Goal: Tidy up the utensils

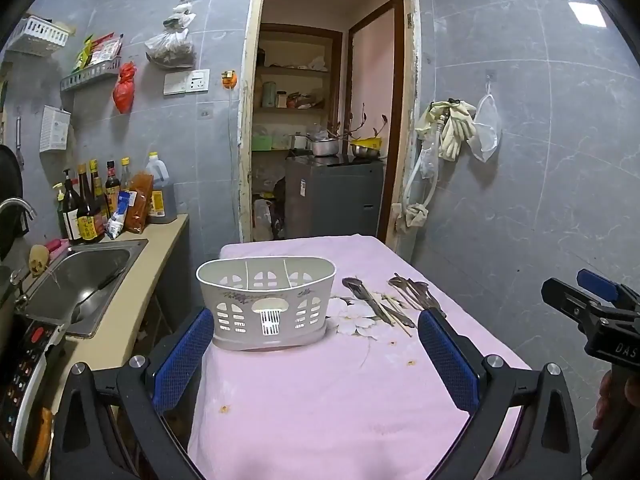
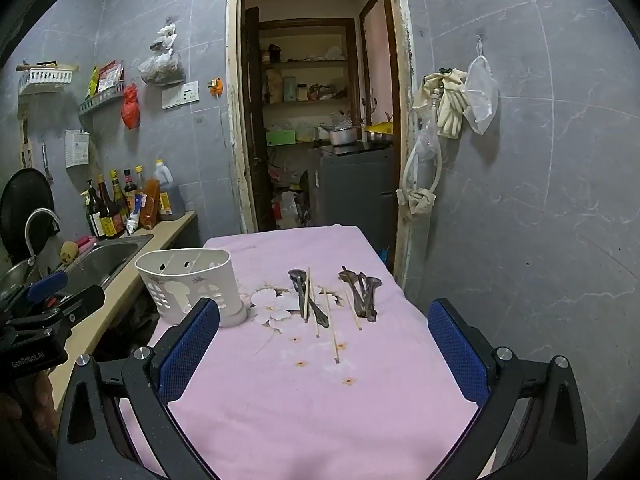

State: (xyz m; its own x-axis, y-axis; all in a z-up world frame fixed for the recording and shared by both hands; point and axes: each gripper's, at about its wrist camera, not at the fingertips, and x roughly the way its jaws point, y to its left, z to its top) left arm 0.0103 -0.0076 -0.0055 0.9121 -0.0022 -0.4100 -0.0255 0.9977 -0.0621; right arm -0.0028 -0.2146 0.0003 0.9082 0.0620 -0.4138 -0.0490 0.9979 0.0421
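Your bench (image 2: 304, 420) under its pink cloth fills the lower middle of both views. The white caddy (image 1: 266, 300) stands upright at 12 o'clock from your left gripper (image 1: 316, 356), its three compartments showing nothing inside. The metal spoons (image 2: 360, 292) and wooden chopsticks (image 2: 332, 328) lie loose on the cloth at 12 o'clock from your right gripper (image 2: 324, 352), just beside the caddy's right. Both sets of jaws are spread wide, holding nothing, above the cloth.

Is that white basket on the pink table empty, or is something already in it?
Empty, as far as shows: the white basket stands upright, its divided compartments bare. The spoons and chopsticks lie on the cloth beside it.
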